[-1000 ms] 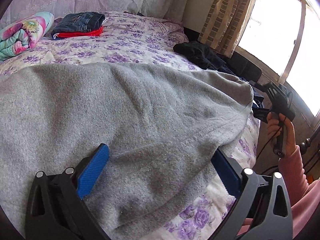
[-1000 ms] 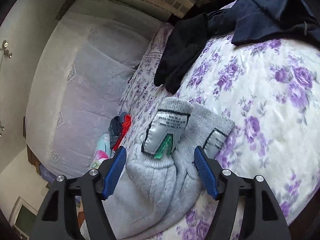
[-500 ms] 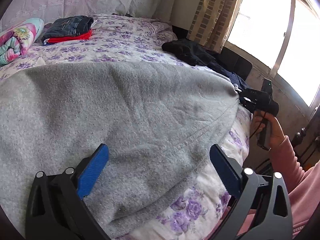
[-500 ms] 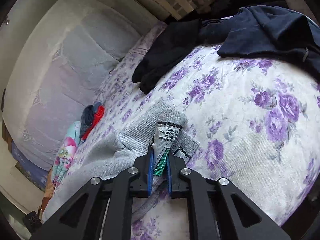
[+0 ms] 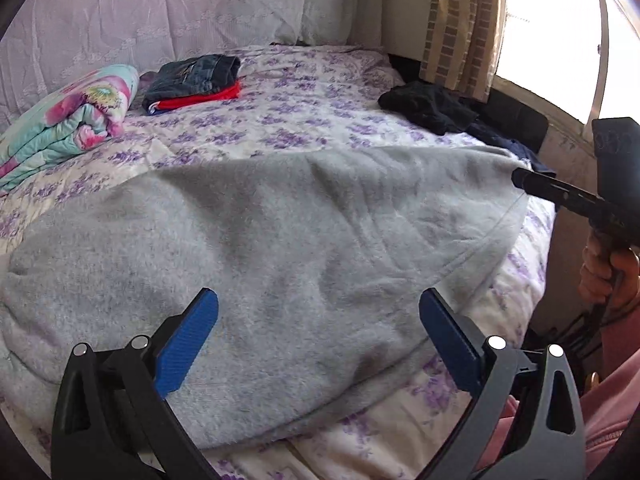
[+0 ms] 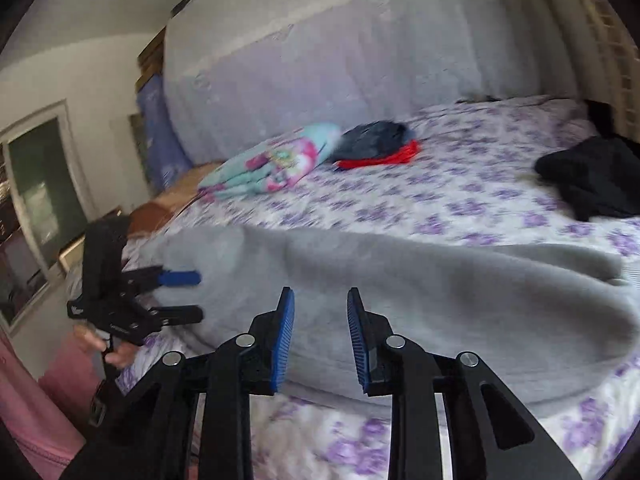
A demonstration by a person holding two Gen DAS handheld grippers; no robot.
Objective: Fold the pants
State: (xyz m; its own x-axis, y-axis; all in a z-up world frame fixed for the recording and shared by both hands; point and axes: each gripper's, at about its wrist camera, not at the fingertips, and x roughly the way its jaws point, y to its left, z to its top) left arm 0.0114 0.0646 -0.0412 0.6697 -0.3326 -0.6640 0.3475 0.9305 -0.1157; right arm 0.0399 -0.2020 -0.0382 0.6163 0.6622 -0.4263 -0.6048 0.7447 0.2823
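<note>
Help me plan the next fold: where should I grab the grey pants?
Pinch the grey pants at their tapered end near the black clothes, coming in low from the near side: that end lies flat, its rim exposed on the floral sheet.

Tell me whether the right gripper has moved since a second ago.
Yes. The right gripper swung left off the pants' cuffs; the dark clothes now sit far right. Its jaws are opening, empty.

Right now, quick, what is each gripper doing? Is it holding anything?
Left gripper: fingers wide open above the grey pants, holding nothing.
Right gripper: fingers opening, nothing between them, pants lie beyond them.
</note>
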